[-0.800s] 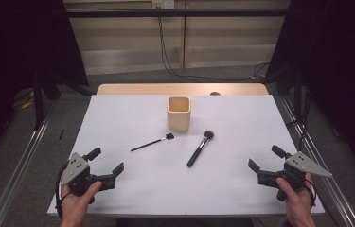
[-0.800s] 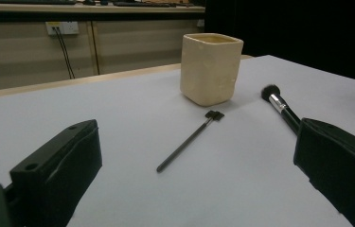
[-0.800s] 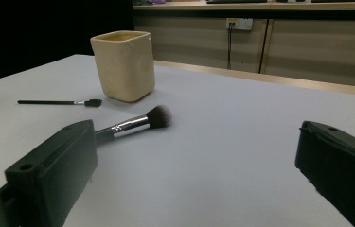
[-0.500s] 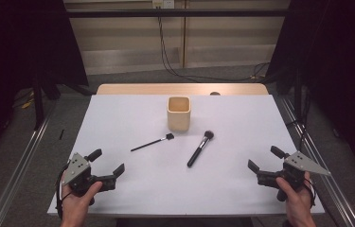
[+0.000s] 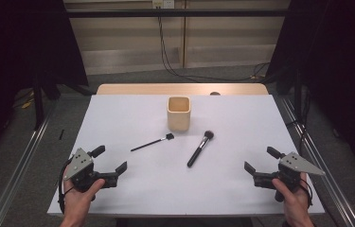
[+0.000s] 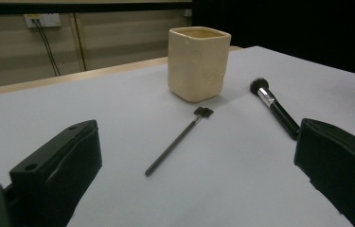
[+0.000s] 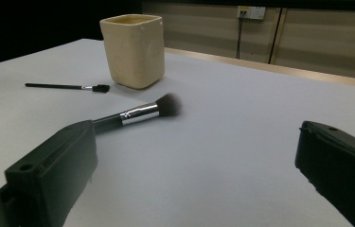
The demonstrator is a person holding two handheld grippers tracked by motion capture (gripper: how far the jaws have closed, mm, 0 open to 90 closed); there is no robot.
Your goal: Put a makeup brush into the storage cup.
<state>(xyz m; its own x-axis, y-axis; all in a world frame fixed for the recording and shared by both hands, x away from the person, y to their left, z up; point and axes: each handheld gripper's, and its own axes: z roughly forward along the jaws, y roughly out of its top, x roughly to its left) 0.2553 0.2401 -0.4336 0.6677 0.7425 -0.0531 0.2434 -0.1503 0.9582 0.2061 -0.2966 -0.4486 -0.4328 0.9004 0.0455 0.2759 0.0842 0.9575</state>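
Down at the lower left of the high view, the left gripper (image 5: pixel 110 161) is held in a hand (image 5: pixel 81 196) just over the near edge of the white table (image 5: pixel 241 118), its jaws spread wide with nothing between them. At the lower right of that view the right gripper (image 5: pixel 261 159) sits in the other hand (image 5: pixel 294 202), jaws equally wide and bare.

Near the middle of the high view lies a thin black brush (image 5: pixel 150 143), its small flat head pointing toward the upper right. Just right of it lies a thicker makeup brush (image 5: pixel 199 148) with a black handle, a silver ferrule and a dark fluffy head at its upper end. Above and between the two brushes stands a cream square cup (image 5: pixel 179 113), upright, close to both heads but touching neither.

From the left gripper view, the thin brush (image 6: pixel 177 141) lies at centre frame between the two black jaws, well beyond them, with the cup (image 6: pixel 197 63) above it and the makeup brush (image 6: pixel 274 107) to the right. From the right gripper view, the makeup brush (image 7: pixel 137 113) runs from behind the left jaw toward centre frame, the cup (image 7: pixel 133 50) at upper left, the thin brush (image 7: pixel 66 87) at far left.
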